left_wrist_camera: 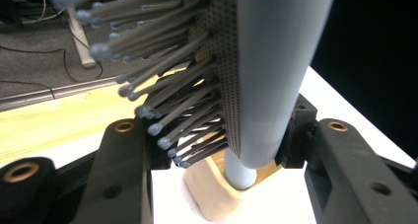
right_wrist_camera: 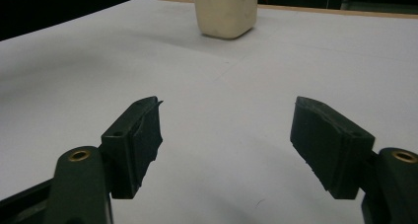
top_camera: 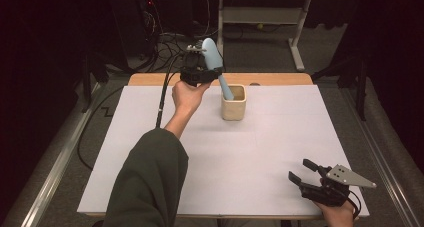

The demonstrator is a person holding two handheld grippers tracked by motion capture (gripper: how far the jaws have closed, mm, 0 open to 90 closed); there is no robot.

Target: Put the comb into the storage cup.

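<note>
Blue hairbrush [top_camera: 216, 67] in left claw [top_camera: 200, 69], handle inside cup [top_camera: 234, 105].

Left claw [top_camera: 206, 73] gripping blue hairbrush [top_camera: 214, 57], handle in beige cup [top_camera: 234, 103].

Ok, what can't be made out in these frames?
- Inside of the cream square cup: high view, hidden by its walls and the pale blue plastic hairbrush.
- Brush handle tip: left gripper view, hidden inside the cup.
- Left gripper jaw contact: high view, too small.
- Cup top: right gripper view, cut off.

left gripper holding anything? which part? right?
Left gripper clamps the light-blue hairbrush across its head, handle down in the cup. Right gripper: open, nothing held.
</note>
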